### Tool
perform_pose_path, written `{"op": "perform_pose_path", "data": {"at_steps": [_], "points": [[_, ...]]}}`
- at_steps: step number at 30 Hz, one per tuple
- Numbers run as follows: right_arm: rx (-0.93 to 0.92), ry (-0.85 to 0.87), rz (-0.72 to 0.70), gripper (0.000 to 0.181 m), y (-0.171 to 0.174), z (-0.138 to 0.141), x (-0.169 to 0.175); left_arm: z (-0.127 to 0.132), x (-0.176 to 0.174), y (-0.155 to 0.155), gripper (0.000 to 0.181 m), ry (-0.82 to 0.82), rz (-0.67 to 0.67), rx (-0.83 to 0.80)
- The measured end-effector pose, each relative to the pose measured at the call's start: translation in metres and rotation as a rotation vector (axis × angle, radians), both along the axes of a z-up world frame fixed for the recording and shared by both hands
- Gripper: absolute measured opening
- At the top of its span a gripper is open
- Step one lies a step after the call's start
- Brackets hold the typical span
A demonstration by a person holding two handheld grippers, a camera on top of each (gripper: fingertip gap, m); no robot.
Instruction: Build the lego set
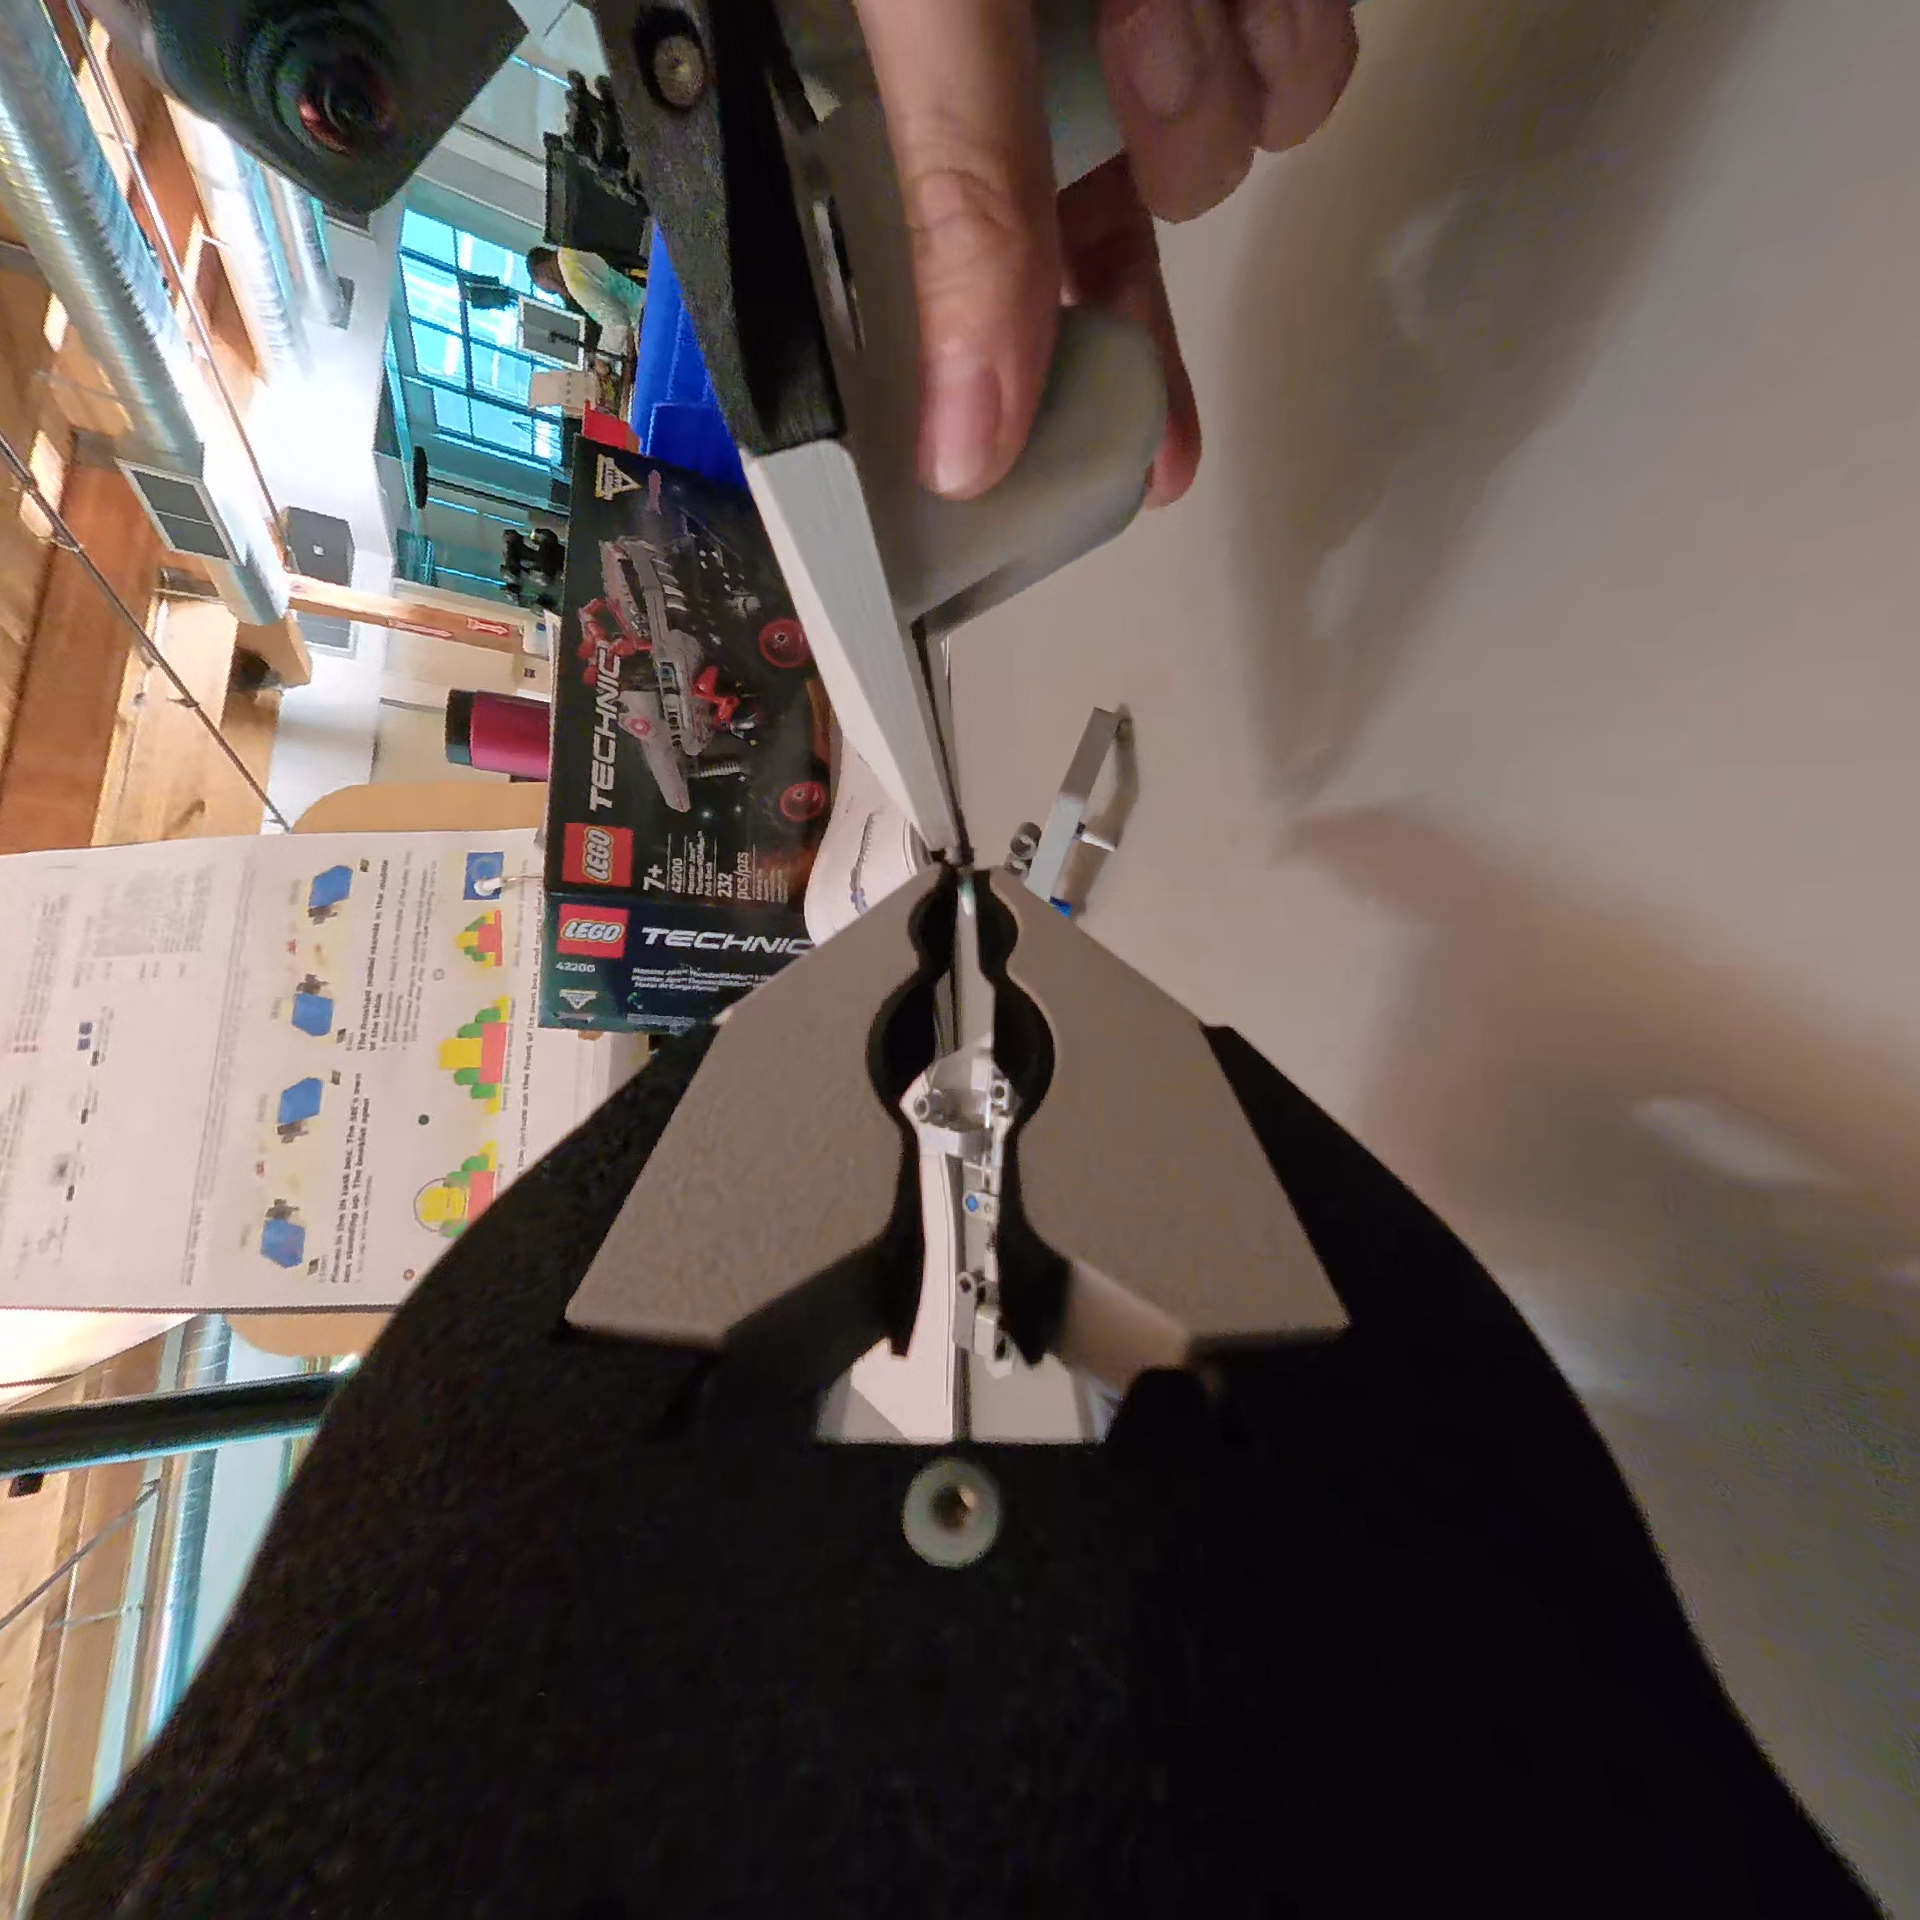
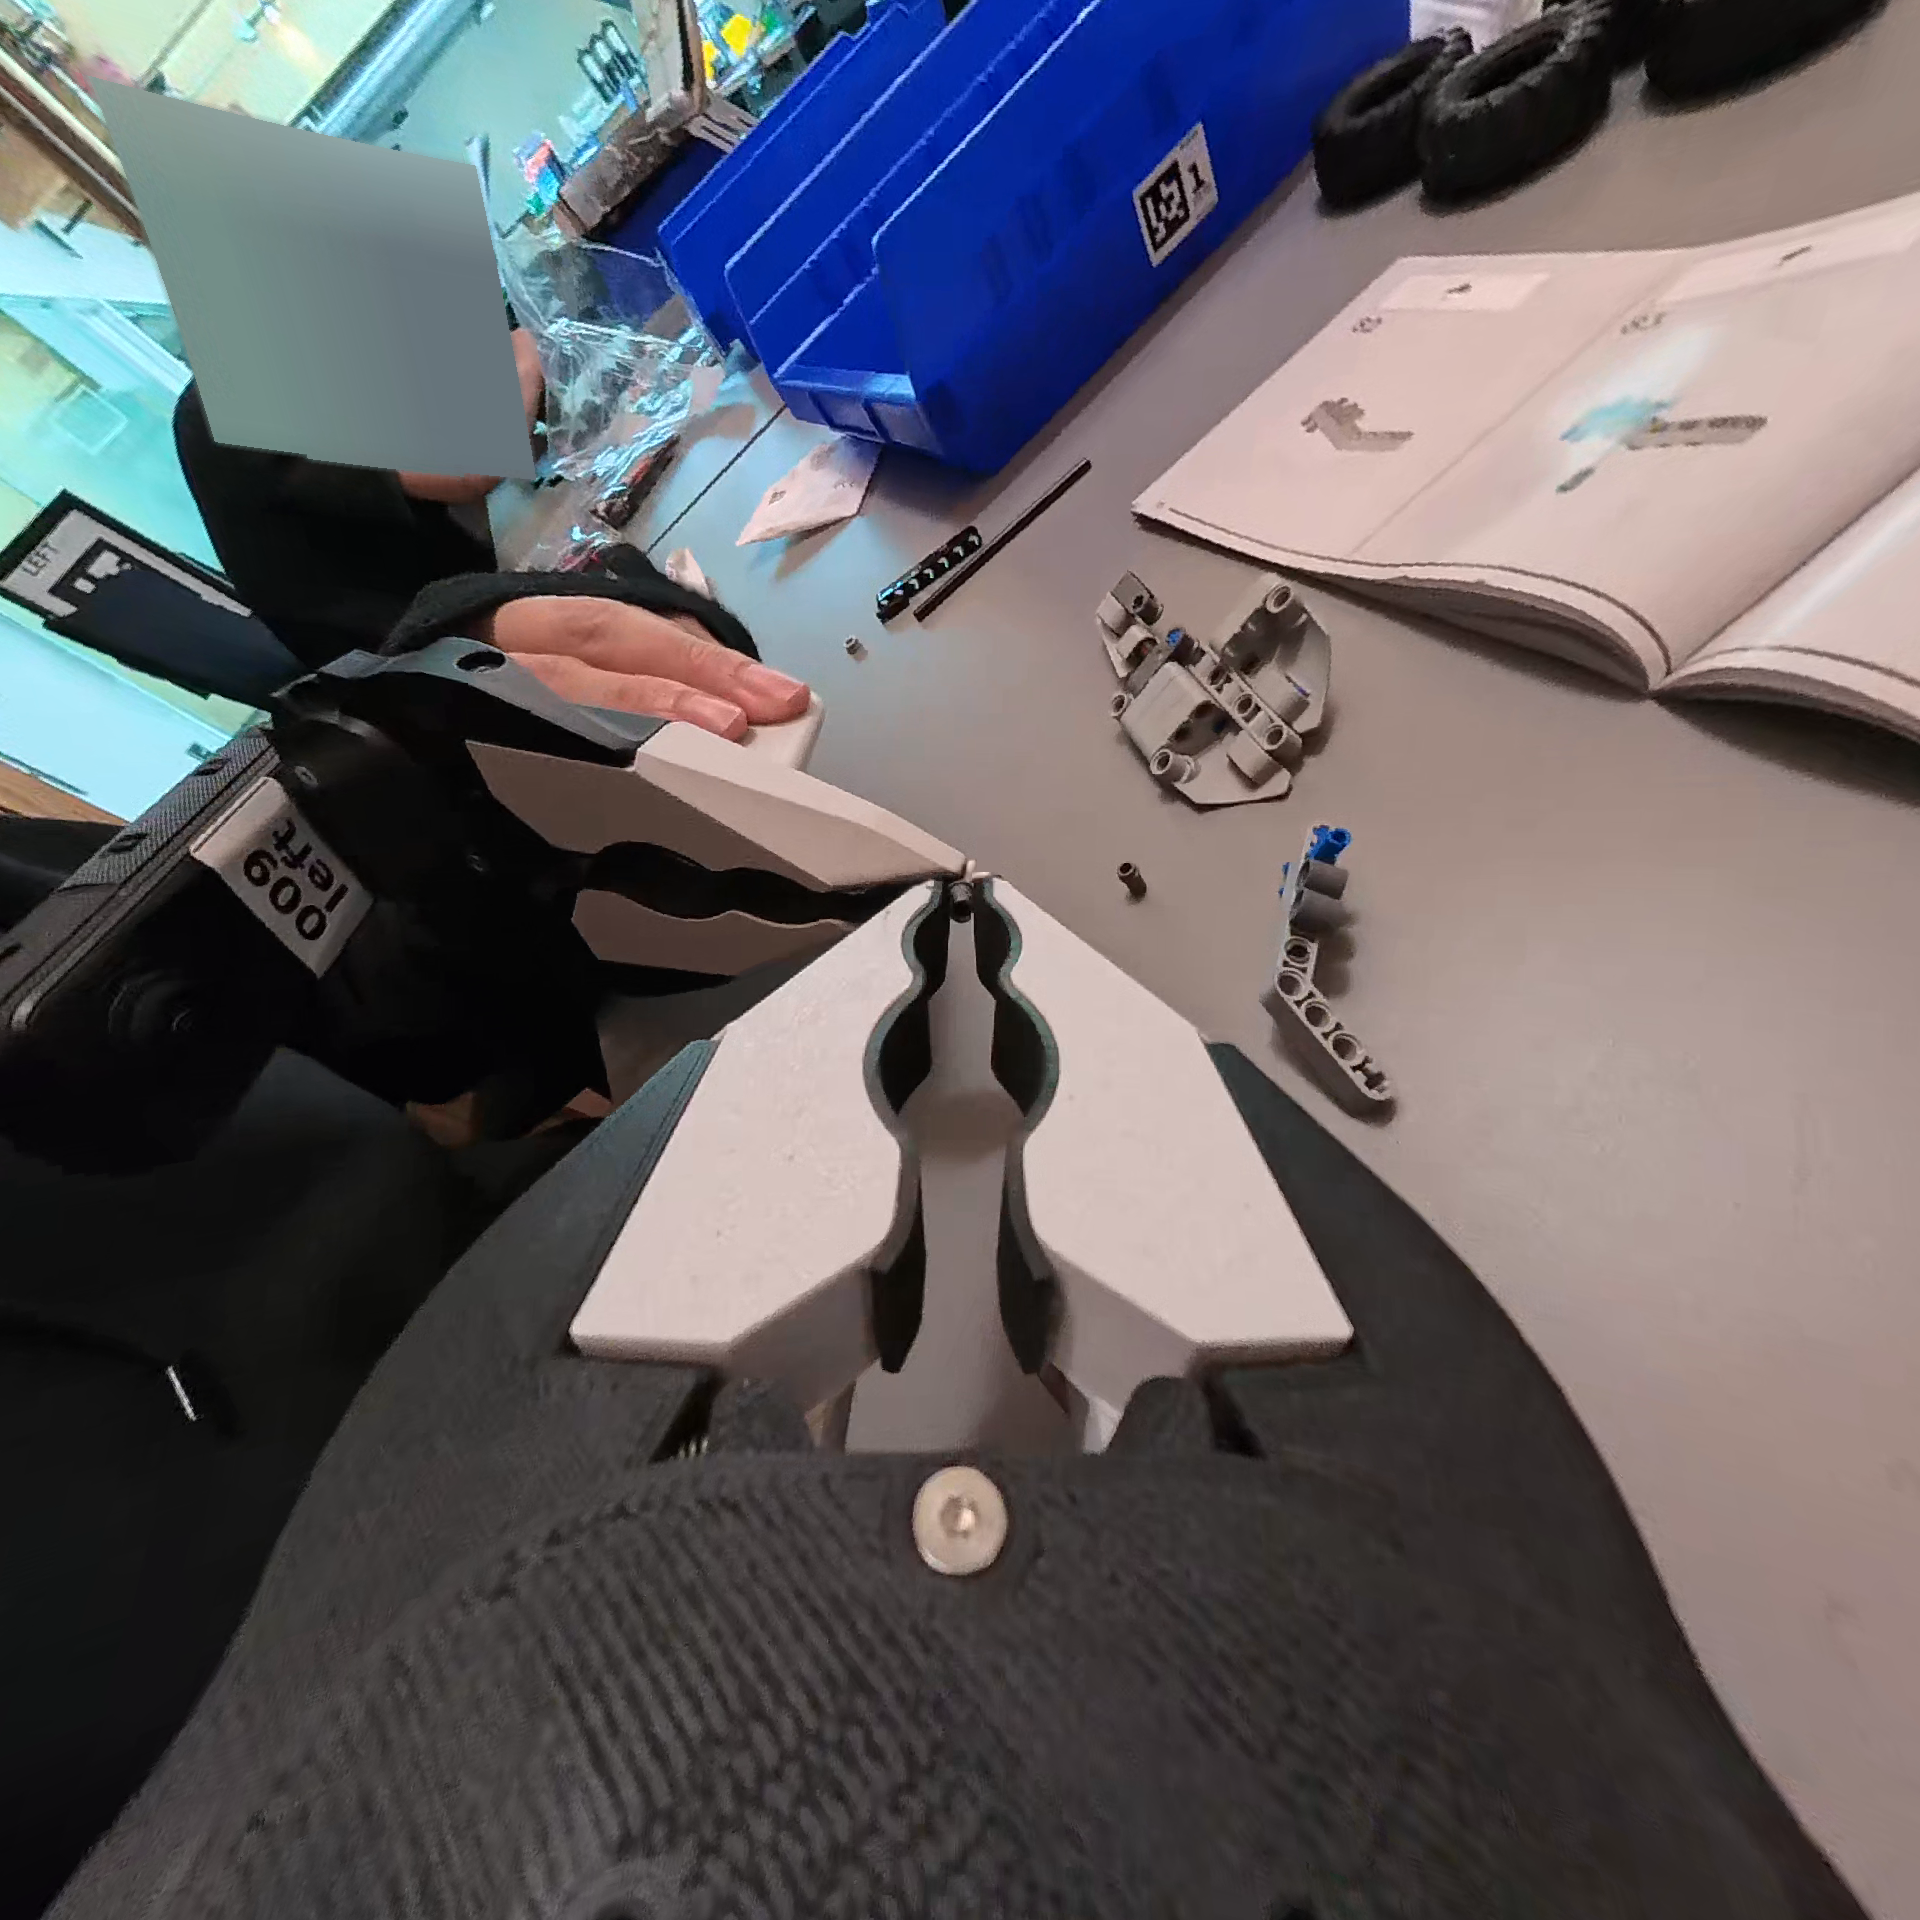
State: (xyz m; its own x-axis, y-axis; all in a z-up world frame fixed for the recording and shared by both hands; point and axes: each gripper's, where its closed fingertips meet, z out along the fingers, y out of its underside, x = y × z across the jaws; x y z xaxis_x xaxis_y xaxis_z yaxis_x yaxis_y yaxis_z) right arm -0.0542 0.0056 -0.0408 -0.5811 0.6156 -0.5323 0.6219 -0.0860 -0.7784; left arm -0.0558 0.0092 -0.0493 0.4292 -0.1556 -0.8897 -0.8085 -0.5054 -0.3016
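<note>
Your left wrist view is rolled sideways, close above the table (image 1: 1455,623); your right looks forward across it — both share the meeting gripper tips.

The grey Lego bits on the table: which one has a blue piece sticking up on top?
The long bent beam right of the right gripper. The chunky flat assembly lies nearer the booklet.
</note>
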Motion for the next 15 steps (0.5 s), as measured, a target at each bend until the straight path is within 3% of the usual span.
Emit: {"op": "perform_pose_path", "data": {"at_steps": [6,11,15], "points": [[-0.021,-0.047,-0.022,0.003,0.001,-0.006,-0.003,-0.006,-0.001,0.001,0.001,0.03,0.015,-0.038],[0.148,0.056,0.036,0.011,0.01,-0.008,0.003,-0.008,-0.011,0.0,0.0,-0.262,0.114,0.028],[0.505,0.134,-0.025,0.025,0.048,-0.029,-0.005,-0.017,-0.019,-0.001,0.0,-0.514,0.189,0.077]]}}
